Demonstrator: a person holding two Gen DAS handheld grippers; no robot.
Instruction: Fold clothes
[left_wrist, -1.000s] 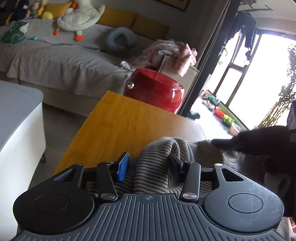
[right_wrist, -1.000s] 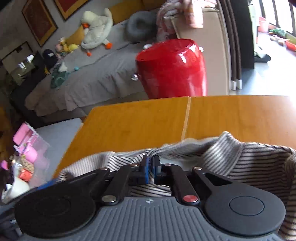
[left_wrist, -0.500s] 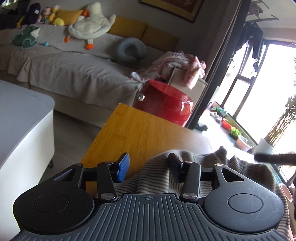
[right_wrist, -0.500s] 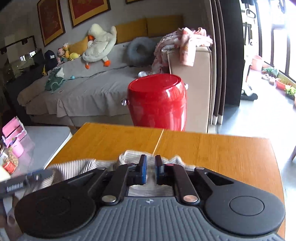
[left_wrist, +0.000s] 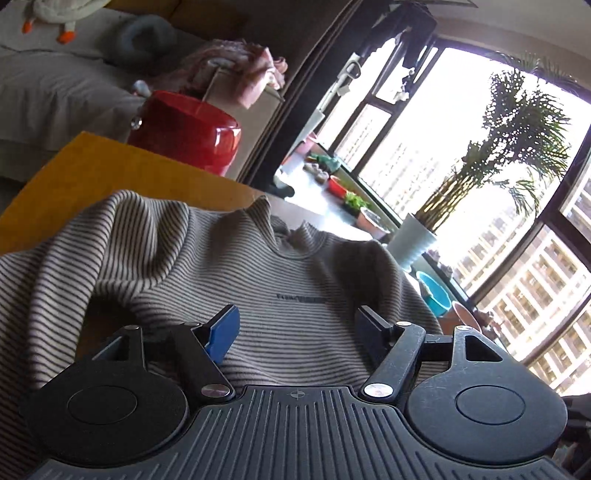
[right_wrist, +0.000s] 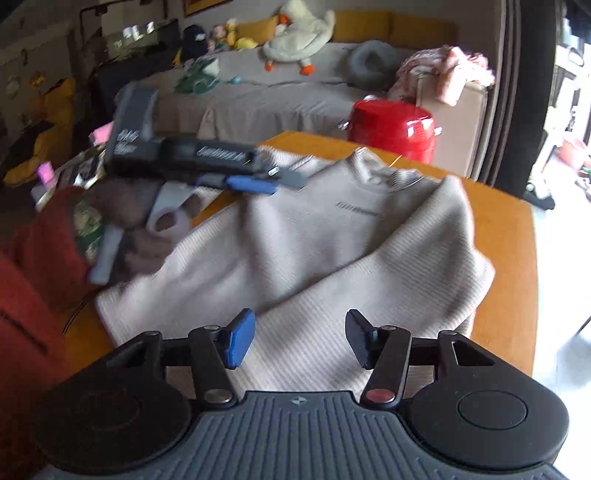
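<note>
Your striped sweater lies rumpled, front up, on the wooden table. Your left gripper and right gripper have just been opening; both stand apart, gripping nothing.

1. We see the striped sweater spread mid-frame on the tabletop.
2. Our right tool, jaws just opened, holds nothing.
3. Upper left, the left tool hovers, blurred.
</note>
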